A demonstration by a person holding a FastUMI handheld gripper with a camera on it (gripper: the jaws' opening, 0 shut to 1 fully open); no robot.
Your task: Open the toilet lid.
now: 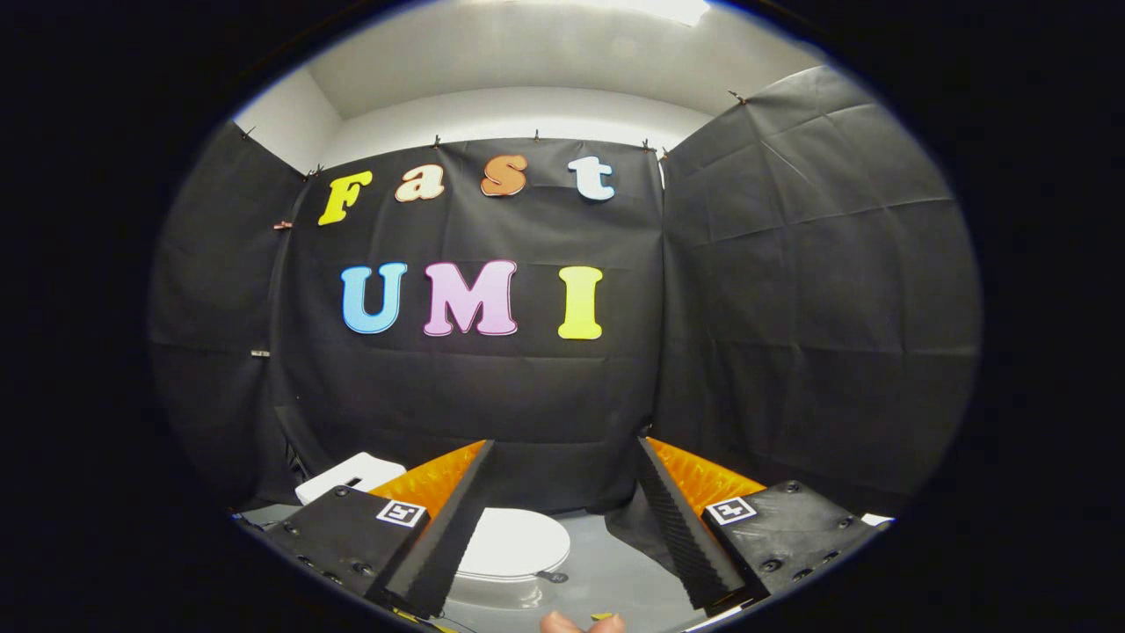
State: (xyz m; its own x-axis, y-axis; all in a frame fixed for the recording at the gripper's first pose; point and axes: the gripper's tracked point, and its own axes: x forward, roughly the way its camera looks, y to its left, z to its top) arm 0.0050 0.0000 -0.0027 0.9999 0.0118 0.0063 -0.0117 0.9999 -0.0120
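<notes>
Hovering with jaws spread, the gripper (562, 457) frames the closed toilet lid (514, 543) below, cistern (347, 475) beside.

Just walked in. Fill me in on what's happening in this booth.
A person is holding a two-finger gripper above a small white toilet on the grey floor. The fingers are spread wide and touching nothing. The toilet lid is down, seen beyond and between them, nearer the left finger. The white tank sits behind that finger. The lid has not yet been touched.
</notes>
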